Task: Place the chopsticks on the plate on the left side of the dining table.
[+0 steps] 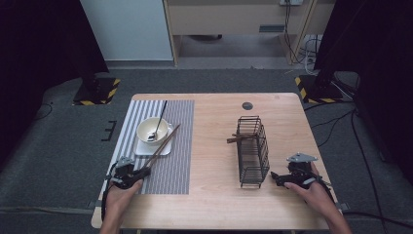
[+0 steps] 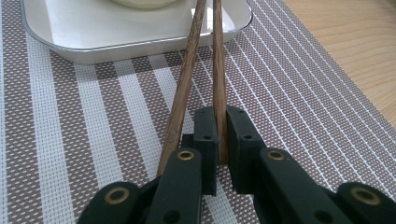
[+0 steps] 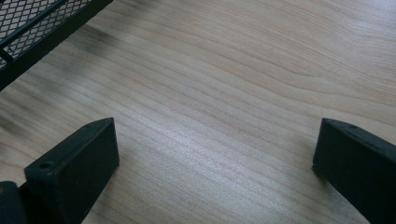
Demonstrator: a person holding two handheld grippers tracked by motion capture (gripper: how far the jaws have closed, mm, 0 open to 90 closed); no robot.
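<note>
- Clenched in the jaws of the left gripper (image 2: pixel 222 116): one chopstick (image 2: pixel 217 56), pinched near its lower end, low over the striped placemat (image 2: pixel 70 140).
- Probably gripped that far down so as to lift the stick's whole length clear of the dishes.
- Lying outside the grip, along the outer face of the near jaw: a second chopstick (image 2: pixel 184 84), touching the jaw or just beside it, hard to tell which.
- Both running up and away across the rim of the white square plate (image 2: pixel 93 46), tips toward the bowl (image 1: pixel 146 127).
- Resting in that bowl, a spoon (image 1: pixel 159 122), handle pointing to the far edge; close to the sticks' tips, so a likely snag on any sideways swing.
- Standing across the bench (image 1: pixel 214 126), well apart from the placemat: a black wire basket (image 1: pixel 253 151), with brown sticks (image 1: pixel 236 139) poking out at its left side, apparently more chopsticks.
- Just beside the basket's near end: the right gripper (image 1: pixel 275 176), jaws released and spread wide, nothing but bare wood between them; seemingly waiting, perhaps placed to steady the basket.
- In the way of a clean pick-up: the loose second chopstick, liable to drag or roll along with the held one.
</note>
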